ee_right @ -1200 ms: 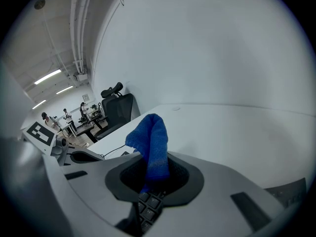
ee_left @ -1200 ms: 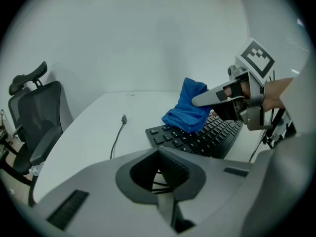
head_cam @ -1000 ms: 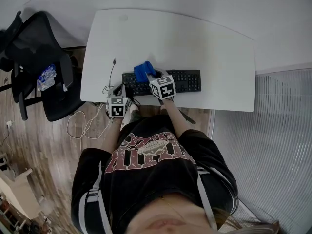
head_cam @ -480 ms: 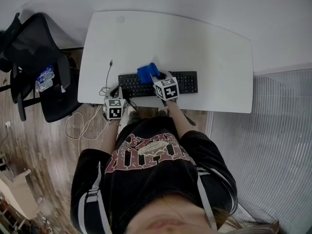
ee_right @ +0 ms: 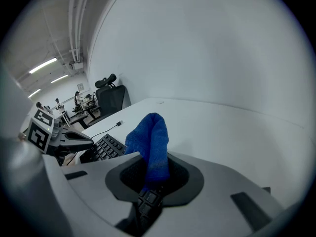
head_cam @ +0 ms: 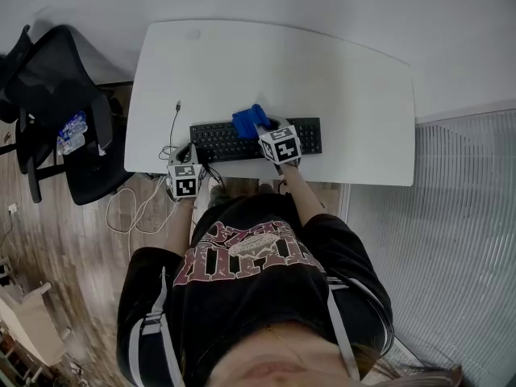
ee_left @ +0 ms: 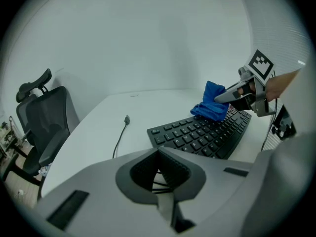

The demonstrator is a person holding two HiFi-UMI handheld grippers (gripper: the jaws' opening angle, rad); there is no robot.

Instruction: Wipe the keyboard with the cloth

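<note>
The black keyboard [head_cam: 226, 142] lies near the front edge of the white table [head_cam: 339, 79]. A blue cloth [head_cam: 250, 121] rests on the keys left of the keyboard's middle, and my right gripper [head_cam: 261, 130] is shut on it. In the right gripper view the cloth [ee_right: 150, 142] stands up out of the jaws, with keys [ee_right: 103, 149] below. My left gripper [head_cam: 192, 153] hovers at the table's front edge by the keyboard's left end; its jaws [ee_left: 159, 179] look shut with nothing in them. From there the keyboard [ee_left: 202, 135], the cloth [ee_left: 213, 105] and the right gripper [ee_left: 242, 92] all show.
A thin cable [head_cam: 174, 123] with a plug runs over the table left of the keyboard and hangs off the front edge. A black office chair [head_cam: 56, 95] stands left of the table. A ribbed panel [head_cam: 451, 216] lies at the right.
My right gripper has dragged the cloth rightward along the keys, away from the keyboard's left end. The left gripper has stayed by the front left corner.
</note>
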